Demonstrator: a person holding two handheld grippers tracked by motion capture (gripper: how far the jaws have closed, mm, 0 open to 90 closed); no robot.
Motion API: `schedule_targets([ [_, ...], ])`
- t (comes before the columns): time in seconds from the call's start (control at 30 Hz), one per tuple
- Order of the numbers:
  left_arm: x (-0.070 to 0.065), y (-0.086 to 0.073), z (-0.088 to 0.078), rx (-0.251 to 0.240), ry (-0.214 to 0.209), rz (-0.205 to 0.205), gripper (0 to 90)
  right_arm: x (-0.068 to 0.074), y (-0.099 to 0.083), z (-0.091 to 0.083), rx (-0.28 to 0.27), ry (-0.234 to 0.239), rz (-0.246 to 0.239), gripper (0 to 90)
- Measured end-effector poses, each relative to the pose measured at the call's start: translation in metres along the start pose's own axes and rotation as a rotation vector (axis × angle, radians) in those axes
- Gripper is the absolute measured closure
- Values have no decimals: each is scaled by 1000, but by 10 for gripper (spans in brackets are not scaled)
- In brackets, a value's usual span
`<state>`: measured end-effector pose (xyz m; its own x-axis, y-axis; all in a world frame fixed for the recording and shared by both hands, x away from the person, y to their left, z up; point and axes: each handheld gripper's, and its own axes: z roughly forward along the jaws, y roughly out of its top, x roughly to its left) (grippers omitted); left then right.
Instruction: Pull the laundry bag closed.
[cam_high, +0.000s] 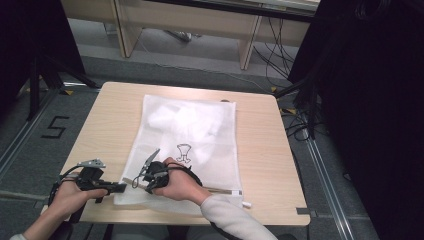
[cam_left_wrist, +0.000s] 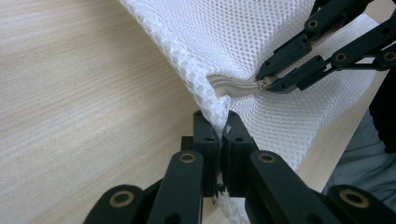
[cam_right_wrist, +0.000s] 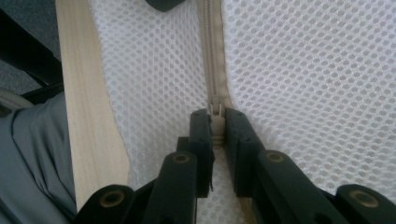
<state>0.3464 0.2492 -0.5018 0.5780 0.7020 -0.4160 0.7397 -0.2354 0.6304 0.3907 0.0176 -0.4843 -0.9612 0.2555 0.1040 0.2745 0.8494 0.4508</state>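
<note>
While the white mesh laundry bag (cam_high: 187, 145) lies flat across the middle of the light wooden surface (cam_high: 105, 115), both tools work at its near edge. The left tool (cam_left_wrist: 223, 135) has its 2 black jaws pressed together on the bag's near-left corner edge, pinching a fold of the mesh; in the high view this left tool (cam_high: 121, 187) sits at the bag's lower-left corner, held by the left hand (cam_high: 75, 196). The right tool (cam_right_wrist: 217, 126) is also closed, its jaws nipping the small metal zipper pull (cam_right_wrist: 216, 111) on the beige zipper (cam_right_wrist: 212, 51) that runs along the bag's near edge. Seen from the left gripper view, that right tool (cam_left_wrist: 264, 85) grips the pull (cam_left_wrist: 263, 84) just beside the held corner, with the zipper tape (cam_left_wrist: 233, 85) bunched slightly between them. The right hand (cam_high: 177, 185) rests over the bag, its pale sleeve (cam_high: 232, 217) reaching in from the surface's near edge. A black outline drawing (cam_high: 183, 152) marks the mesh just beyond the right hand.
</note>
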Motion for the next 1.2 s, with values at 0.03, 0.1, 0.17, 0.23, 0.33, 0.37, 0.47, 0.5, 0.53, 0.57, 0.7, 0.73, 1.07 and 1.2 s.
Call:
schedule_targets([
  [0.03, 0, 0, 1, -8, 0, -1, 856, 0, 0, 0, 3, 2, -2, 826],
  [0.1, 0, 1, 0, 12, -4, 4, 856, -1, -2, -1, 5, 2, 0, 826],
  [0.17, 0, 0, 1, -10, 3, -2, 857, -1, -3, -2, 2, 4, 12, 826],
  [0.23, 0, 0, 1, -10, 2, -1, 856, -2, -4, -2, 8, 5, 5, 826],
  [0.33, 0, 0, 1, -6, 3, -1, 856, -3, -5, -2, 4, 9, 4, 826],
  [0.37, 0, 0, 1, -11, 2, -3, 856, -2, -5, -3, 10, 3, 14, 826],
  [0.47, 0, 0, 1, -11, 2, -2, 856, -3, -7, -3, 8, 3, 7, 826],
  [0.5, 0, 0, 1, -9, 2, 0, 856, -3, -7, -4, 4, 6, 15, 826],
  [0.53, 0, 0, 1, -11, 2, -2, 856, -3, -7, -4, 3, 7, 18, 826],
  [0.57, 0, 0, 1, -10, 2, -1, 856, -3, -8, -3, -2, 9, 5, 826],
  [0.7, 0, 0, 0, 2, 4, 2, 857, -2, -8, -4, 0, 3, 13, 826],
  [0.73, 0, 0, 0, 9, 0, 4, 856, -3, -8, -4, -1, 5, 12, 826],
  [1.07, 0, 0, 1, -8, 5, 3, 856, -4, -13, -6, 4, 11, 27, 826],
  [1.2, 0, 0, 1, -10, 6, 1, 857, -5, -15, -7, 6, 6, 24, 826],
])
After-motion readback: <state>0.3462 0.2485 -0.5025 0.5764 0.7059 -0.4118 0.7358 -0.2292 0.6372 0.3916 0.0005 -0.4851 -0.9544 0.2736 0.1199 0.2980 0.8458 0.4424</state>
